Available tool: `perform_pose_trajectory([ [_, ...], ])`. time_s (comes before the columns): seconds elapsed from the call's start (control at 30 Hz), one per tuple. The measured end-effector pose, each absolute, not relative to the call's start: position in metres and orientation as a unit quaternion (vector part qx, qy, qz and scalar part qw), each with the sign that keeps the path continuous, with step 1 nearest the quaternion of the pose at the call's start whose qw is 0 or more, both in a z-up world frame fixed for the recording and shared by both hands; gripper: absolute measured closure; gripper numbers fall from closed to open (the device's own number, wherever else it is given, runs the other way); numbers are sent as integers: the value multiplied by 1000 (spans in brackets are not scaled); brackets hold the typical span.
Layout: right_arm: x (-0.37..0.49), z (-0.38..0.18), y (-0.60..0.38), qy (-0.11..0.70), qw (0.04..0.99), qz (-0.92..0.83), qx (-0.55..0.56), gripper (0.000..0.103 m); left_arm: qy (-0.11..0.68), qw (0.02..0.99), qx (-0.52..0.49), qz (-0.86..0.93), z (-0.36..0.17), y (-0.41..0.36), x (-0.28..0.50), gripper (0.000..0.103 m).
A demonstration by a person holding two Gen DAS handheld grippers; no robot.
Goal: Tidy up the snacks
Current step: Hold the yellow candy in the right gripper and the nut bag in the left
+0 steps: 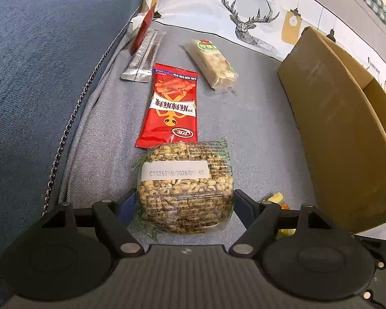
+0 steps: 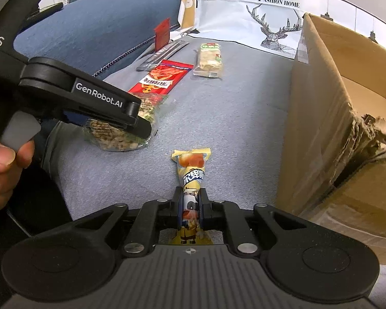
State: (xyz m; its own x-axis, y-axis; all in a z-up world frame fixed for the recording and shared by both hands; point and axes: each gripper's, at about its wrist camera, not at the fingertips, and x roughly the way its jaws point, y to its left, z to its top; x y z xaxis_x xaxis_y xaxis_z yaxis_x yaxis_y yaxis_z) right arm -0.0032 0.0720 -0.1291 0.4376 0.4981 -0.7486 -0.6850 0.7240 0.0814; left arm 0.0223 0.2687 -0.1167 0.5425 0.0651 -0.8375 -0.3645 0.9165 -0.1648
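Left gripper (image 1: 184, 206) straddles the clear nut pack (image 1: 185, 190), which lies on the grey cushion (image 1: 257, 128) at the near end of a row of snacks. Its jaws stand wide on either side of the pack, and the blue pads (image 1: 127, 209) look to be meeting the pack's edges; I read this as a grip taken across the full width, though how firm it is cannot be told. The pack still rests on the cushion. Right gripper (image 2: 190, 206) is clamped tight on the yellow stick (image 2: 191, 180), pinching it at mid-length with the printed end pointing forward. Just beyond the nut pack lies the red pouch (image 1: 171, 108), its near edge tucked under or touching the pack. Further off are the pale bar (image 1: 213, 64) and a silver sachet (image 1: 144, 56). The open cardboard box (image 2: 329, 118) stands to the right, presumably the destination. Step in hand, by my judgement: secure the nut pack and carry it to the box. To do it well, squeeze only enough to hold, since the film is slack and the contents are loose. Lift straight up before moving sideways, so that the red pouch is not dragged. Clear the box wall before lowering, and keep the two grippers apart at the opening.
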Motion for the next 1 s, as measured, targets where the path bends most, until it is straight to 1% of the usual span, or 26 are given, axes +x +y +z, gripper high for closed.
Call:
perform_pose_trajectory([
  [1.0, -3, -123, 63, 379, 848, 354, -107, 92, 438, 876, -164, 119, -110, 267, 16, 21],
])
